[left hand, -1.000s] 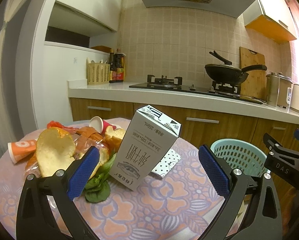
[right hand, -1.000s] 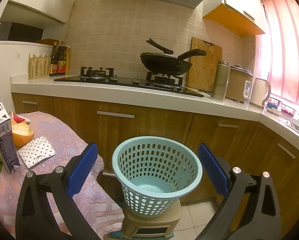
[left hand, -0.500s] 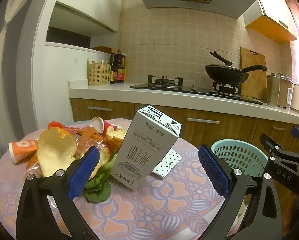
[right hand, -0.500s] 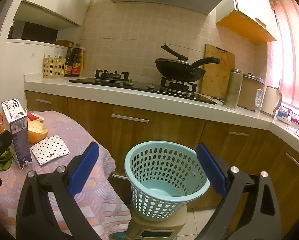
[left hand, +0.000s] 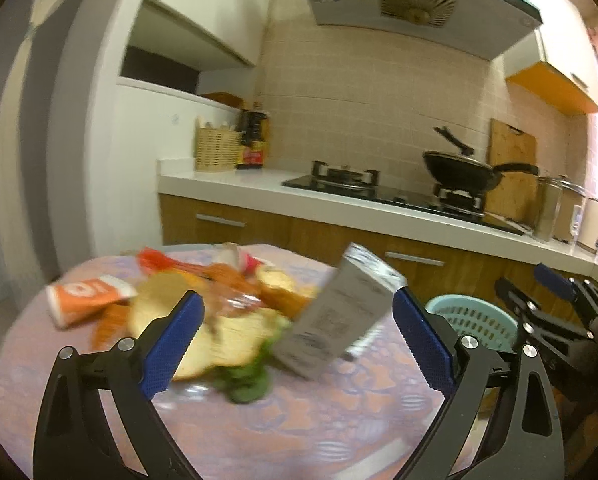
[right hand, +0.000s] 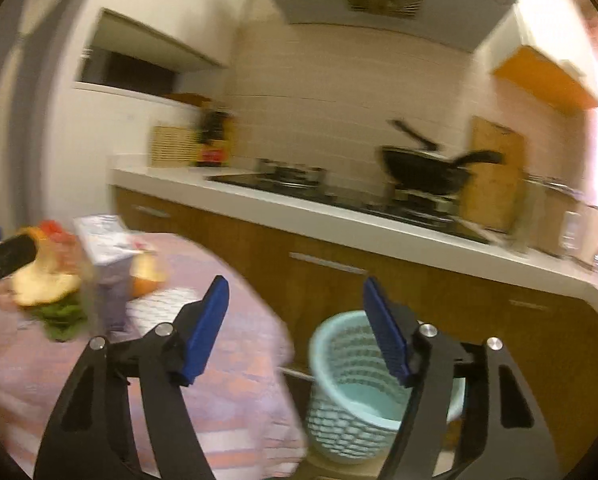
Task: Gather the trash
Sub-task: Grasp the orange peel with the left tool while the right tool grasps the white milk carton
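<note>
Trash lies heaped on the round table: a grey milk carton leaning right, pale fruit peel, green leaves and an orange paper cup. My left gripper is open and held back from the heap, the carton showing between its fingers, untouched. In the right wrist view the carton and peel sit at far left. My right gripper hangs past the table edge, its jaws closing with nothing between them. A light blue basket stands low beside the table.
A kitchen counter with wooden drawers runs behind the table, carrying a gas hob, a black wok, a wicker holder and bottles. The basket rests on a low stool. The right gripper shows at the left view's right edge.
Both views have swung and blurred. The left gripper rose and drew back from the heap. The right gripper turned left toward the table and its jaws narrowed.
</note>
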A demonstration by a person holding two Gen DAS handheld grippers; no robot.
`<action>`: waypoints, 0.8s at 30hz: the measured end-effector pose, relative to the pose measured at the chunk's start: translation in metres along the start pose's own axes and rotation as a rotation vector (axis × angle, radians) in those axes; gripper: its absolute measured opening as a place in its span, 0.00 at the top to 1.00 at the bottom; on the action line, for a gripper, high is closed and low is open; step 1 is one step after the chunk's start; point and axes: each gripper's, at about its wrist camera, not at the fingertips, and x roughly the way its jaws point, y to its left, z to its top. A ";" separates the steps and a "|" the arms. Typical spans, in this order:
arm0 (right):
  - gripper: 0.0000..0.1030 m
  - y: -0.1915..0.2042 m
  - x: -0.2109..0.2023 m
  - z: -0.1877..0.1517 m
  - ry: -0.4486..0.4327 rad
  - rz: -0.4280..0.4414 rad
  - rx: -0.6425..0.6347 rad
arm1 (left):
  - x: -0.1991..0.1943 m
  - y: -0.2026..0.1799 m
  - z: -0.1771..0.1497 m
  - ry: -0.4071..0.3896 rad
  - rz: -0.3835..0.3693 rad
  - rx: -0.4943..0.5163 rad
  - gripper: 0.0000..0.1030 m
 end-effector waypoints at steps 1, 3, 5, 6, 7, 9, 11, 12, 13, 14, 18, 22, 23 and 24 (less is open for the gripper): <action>0.37 0.003 0.000 0.003 -0.007 0.032 -0.004 | -0.001 0.010 0.004 0.011 0.011 -0.001 0.10; 0.37 0.011 0.001 0.009 -0.021 0.104 -0.029 | 0.003 0.031 0.011 0.050 0.017 0.001 0.10; 0.36 0.019 0.005 0.015 -0.021 0.180 -0.059 | 0.012 0.049 0.018 0.114 0.009 0.014 0.10; 0.36 0.024 0.011 0.020 -0.007 0.244 -0.064 | 0.020 0.060 0.021 0.152 0.001 0.018 0.11; 0.35 0.026 0.014 0.022 0.005 0.276 -0.063 | 0.029 0.071 0.023 0.195 -0.033 0.013 0.11; 0.29 0.033 0.027 0.027 0.041 0.351 -0.061 | 0.039 0.091 0.025 0.187 -0.059 0.010 0.12; 0.23 0.039 0.038 0.030 0.068 0.425 -0.065 | 0.052 0.107 0.023 0.229 -0.096 0.001 0.17; 0.23 0.040 0.042 0.031 0.078 0.451 -0.065 | 0.061 0.116 0.022 0.252 -0.102 -0.004 0.17; 0.22 0.044 0.048 0.033 0.097 0.470 -0.067 | 0.067 0.122 0.019 0.267 -0.104 -0.006 0.19; 0.21 0.050 0.055 0.035 0.119 0.492 -0.078 | 0.073 0.127 0.018 0.293 -0.109 -0.016 0.21; 0.20 0.065 0.069 0.035 0.156 0.552 -0.106 | 0.099 0.139 0.011 0.373 -0.183 -0.060 0.25; 0.20 0.074 0.081 0.036 0.178 0.589 -0.120 | 0.109 0.133 0.006 0.407 -0.197 -0.041 0.36; 0.20 0.075 0.084 0.035 0.183 0.595 -0.125 | 0.112 0.131 0.005 0.413 -0.190 -0.033 0.41; 0.21 0.078 0.084 0.035 0.189 0.605 -0.128 | 0.112 0.128 0.003 0.424 -0.186 -0.032 0.45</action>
